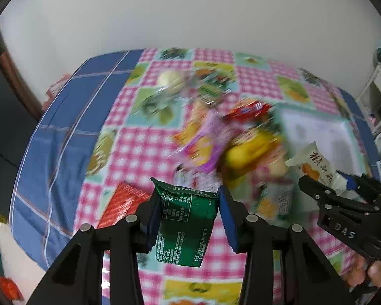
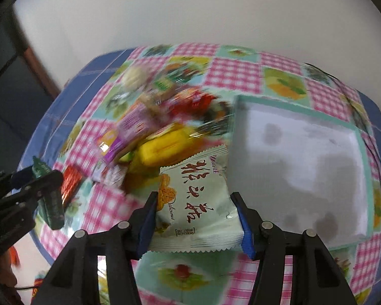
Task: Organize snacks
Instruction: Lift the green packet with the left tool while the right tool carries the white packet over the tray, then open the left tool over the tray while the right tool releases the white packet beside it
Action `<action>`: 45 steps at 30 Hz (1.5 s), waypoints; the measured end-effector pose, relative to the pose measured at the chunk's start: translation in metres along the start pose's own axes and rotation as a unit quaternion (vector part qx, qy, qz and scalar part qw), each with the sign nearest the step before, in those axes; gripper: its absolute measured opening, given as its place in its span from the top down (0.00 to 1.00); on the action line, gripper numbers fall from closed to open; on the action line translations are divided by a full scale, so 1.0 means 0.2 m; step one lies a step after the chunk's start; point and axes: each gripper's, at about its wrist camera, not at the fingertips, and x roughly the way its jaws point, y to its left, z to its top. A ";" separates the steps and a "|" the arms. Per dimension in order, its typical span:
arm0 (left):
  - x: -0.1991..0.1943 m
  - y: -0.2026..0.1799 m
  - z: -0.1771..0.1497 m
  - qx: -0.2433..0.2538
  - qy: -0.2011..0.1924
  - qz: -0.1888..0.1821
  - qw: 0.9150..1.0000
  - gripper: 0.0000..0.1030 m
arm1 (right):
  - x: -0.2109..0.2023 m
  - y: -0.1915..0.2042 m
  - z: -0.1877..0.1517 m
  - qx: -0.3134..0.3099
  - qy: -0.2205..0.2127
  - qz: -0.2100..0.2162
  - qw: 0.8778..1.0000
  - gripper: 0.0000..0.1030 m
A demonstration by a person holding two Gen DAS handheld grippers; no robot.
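Fingers of the left gripper [image 1: 189,211] pinch a green snack packet [image 1: 188,225]; right gripper [image 2: 194,218] clamps a pale pastry packet [image 2: 195,203], white tray [image 2: 299,167] just right.

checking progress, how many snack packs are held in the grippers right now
2: a green packet in the left gripper, a pale green packet in the right gripper. Others lie blurred on the tablecloth.

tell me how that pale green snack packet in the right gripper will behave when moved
The pale green packet probably stays light and slightly puffy: it holds shape between the right gripper. Its glossy film may slip, and the crimped ends look floppy.
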 end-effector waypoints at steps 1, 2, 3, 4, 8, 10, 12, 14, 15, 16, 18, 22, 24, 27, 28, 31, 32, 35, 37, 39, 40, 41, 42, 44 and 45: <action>-0.01 -0.05 0.02 0.003 -0.003 -0.006 1.000 0.57 | -0.01 -0.04 0.01 0.009 -0.003 -0.002 1.000 0.43; -0.02 -0.09 0.04 0.006 -0.006 -0.012 1.000 0.57 | -0.04 -0.12 0.02 0.026 -0.008 -0.009 1.000 0.43; -0.03 -0.16 0.06 0.010 -0.008 -0.020 1.000 0.57 | -0.05 -0.17 0.03 0.037 -0.011 -0.014 0.999 0.43; -0.03 -0.22 0.08 0.015 -0.009 -0.030 0.999 0.57 | -0.07 -0.24 0.03 0.052 -0.015 -0.022 0.998 0.43; -0.04 -0.47 0.14 0.033 -0.010 -0.061 0.998 0.57 | -0.13 -0.48 0.05 0.102 -0.027 -0.045 0.993 0.43; -0.01 -0.59 0.17 0.038 -0.008 -0.071 0.997 0.57 | -0.15 -0.59 0.04 0.123 -0.032 -0.059 0.990 0.43; 0.04 -0.70 0.20 0.042 -0.007 -0.080 0.996 0.57 | -0.16 -0.68 0.04 0.141 -0.035 -0.066 0.987 0.43; 0.08 -0.80 0.22 0.050 -0.009 -0.088 0.995 0.57 | -0.16 -0.76 0.04 0.156 -0.037 -0.072 0.984 0.43; 0.12 -0.86 0.23 0.057 -0.009 -0.090 0.994 0.57 | -0.15 -0.80 0.04 0.164 -0.038 -0.074 0.983 0.43; 0.15 -0.89 0.24 0.062 -0.008 -0.090 0.994 0.57 | -0.15 -0.83 0.04 0.169 -0.039 -0.075 0.982 0.43; 0.22 -0.97 0.26 0.071 -0.008 -0.089 0.993 0.57 | -0.13 -0.88 0.05 0.176 -0.040 -0.081 0.980 0.43; 0.34 -1.05 0.31 0.080 -0.010 -0.075 0.994 0.57 | -0.05 -0.97 0.09 0.186 -0.038 -0.094 0.977 0.43; 0.40 -1.07 0.33 0.081 -0.012 -0.073 0.994 0.57 | -0.02 -1.00 0.10 0.191 -0.037 -0.097 0.976 0.43; 0.48 -1.10 0.36 0.082 -0.012 -0.077 0.994 0.57 | 0.03 -1.05 0.12 0.193 -0.033 -0.101 0.975 0.43; 0.51 -1.11 0.36 0.082 -0.011 -0.077 0.994 0.57 | 0.05 -1.07 0.13 0.194 -0.031 -0.103 0.975 0.43; 0.60 -1.14 0.37 0.083 -0.005 -0.079 0.993 0.57 | 0.10 -1.10 0.14 0.196 -0.024 -0.109 0.974 0.43; 0.61 -1.15 0.37 0.083 -0.004 -0.080 0.993 0.57 | 0.11 -1.11 0.15 0.195 -0.023 -0.113 0.974 0.43; 0.66 -1.17 0.38 0.086 -0.004 -0.082 0.993 0.57 | 0.15 -1.14 0.17 0.195 -0.021 -0.119 0.973 0.43; 0.69 -1.18 0.38 0.088 -0.004 -0.080 0.993 0.57 | 0.17 -1.15 0.18 0.199 -0.019 -0.118 0.973 0.43; 0.70 -1.19 0.39 0.090 -0.005 -0.080 0.993 0.56 | 0.20 -1.16 0.19 0.199 -0.015 -0.119 0.973 0.43; 0.70 -1.20 0.40 0.091 -0.006 -0.081 0.993 0.56 | 0.21 -1.15 0.20 0.196 -0.013 -0.121 0.973 0.43; 0.70 -1.20 0.40 0.092 -0.005 -0.081 0.992 0.56 | 0.23 -1.15 0.20 0.194 -0.012 -0.123 0.973 0.42; 0.70 -1.20 0.40 0.093 -0.006 -0.077 0.993 0.56 | 0.24 -1.14 0.21 0.191 -0.011 -0.124 0.974 0.41; 0.71 -1.20 0.41 0.093 -0.005 -0.075 0.993 0.54 | 0.25 -1.13 0.21 0.189 -0.009 -0.129 0.973 0.41; 0.71 -1.19 0.41 0.091 -0.004 -0.074 0.993 0.51 | 0.25 -1.13 0.21 0.189 -0.008 -0.128 0.973 0.41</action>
